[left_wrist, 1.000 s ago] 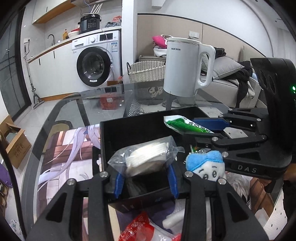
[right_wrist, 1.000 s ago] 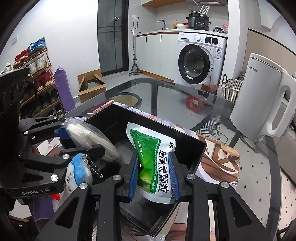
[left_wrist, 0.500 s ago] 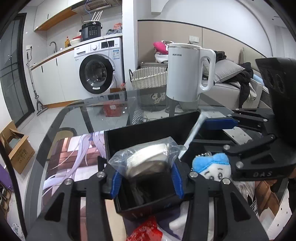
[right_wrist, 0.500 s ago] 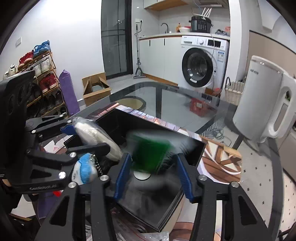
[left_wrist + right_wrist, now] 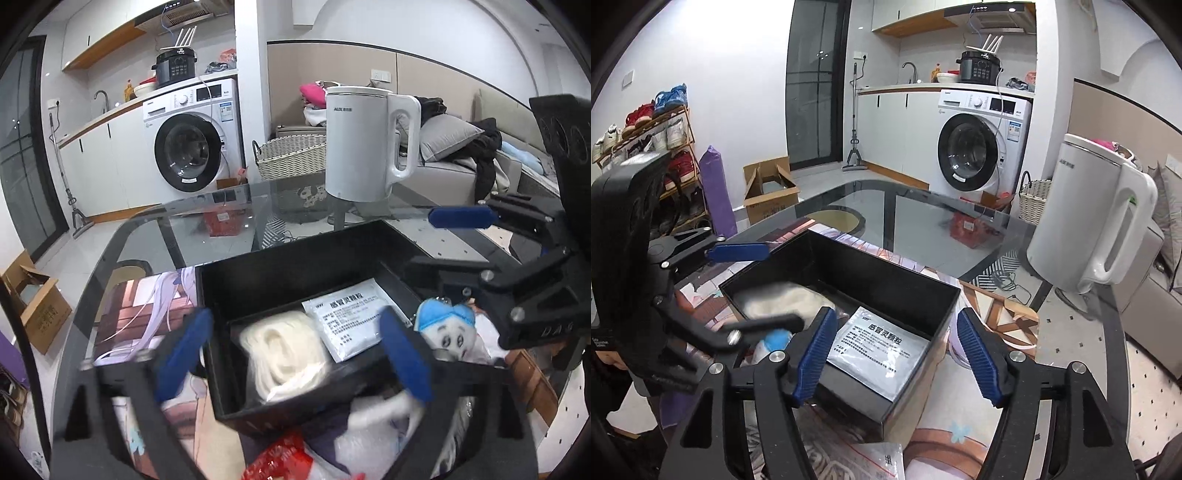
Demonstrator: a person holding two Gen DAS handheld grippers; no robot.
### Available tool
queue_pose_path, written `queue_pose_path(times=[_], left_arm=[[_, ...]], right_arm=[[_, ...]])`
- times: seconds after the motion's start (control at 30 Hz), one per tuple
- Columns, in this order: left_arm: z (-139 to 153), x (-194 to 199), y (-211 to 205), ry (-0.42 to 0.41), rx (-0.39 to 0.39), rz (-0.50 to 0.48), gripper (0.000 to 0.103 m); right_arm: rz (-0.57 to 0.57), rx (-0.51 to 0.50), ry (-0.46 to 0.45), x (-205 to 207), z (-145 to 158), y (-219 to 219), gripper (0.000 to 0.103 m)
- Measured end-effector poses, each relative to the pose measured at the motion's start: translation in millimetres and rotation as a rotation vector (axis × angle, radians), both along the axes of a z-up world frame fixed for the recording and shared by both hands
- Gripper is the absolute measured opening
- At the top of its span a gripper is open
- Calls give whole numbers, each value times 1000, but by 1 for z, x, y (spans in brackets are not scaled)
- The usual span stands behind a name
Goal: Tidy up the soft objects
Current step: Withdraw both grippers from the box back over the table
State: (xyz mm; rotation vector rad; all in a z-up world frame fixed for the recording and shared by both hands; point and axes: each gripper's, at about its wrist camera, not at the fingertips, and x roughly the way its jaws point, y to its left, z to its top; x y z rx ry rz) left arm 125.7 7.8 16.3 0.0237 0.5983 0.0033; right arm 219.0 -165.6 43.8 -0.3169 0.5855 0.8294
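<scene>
Soft stuff is sitting in the open black rectangular box (image 5: 280,280) mid-frame on the glass table (image 5: 177,236): a blurry clear bag of white cotton pads (image 5: 284,350) on the left, a silvery-white printed sachet (image 5: 351,317) just beside it on the right. Both claws have just been opening. The left gripper (image 5: 291,358) gapes wide over the box with nothing pinched, and the right gripper (image 5: 897,354) is spread too, sachet lying free below. A small blue-and-white plush keychain (image 5: 447,328) sits just outside the box, lower right.

"AUX" on white kettle (image 5: 364,147), "感冒灵颗粒" on sachet (image 5: 877,349) in black box (image 5: 886,291)
</scene>
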Motion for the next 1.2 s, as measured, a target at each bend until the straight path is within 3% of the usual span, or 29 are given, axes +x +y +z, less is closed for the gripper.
queue_pose_path(times=[0.47, 0.77, 1.2], left_arm=[[7, -45, 16, -28, -104, 38, 103], [9, -71, 23, -57, -106, 77, 103], [2, -84, 12, -37, -106, 50, 103]], right_arm=[[-69, 93, 38, -39, 14, -46, 102], [-151, 100, 116, -56, 2, -66, 103], [-148, 73, 183, -69, -9, -71, 103]])
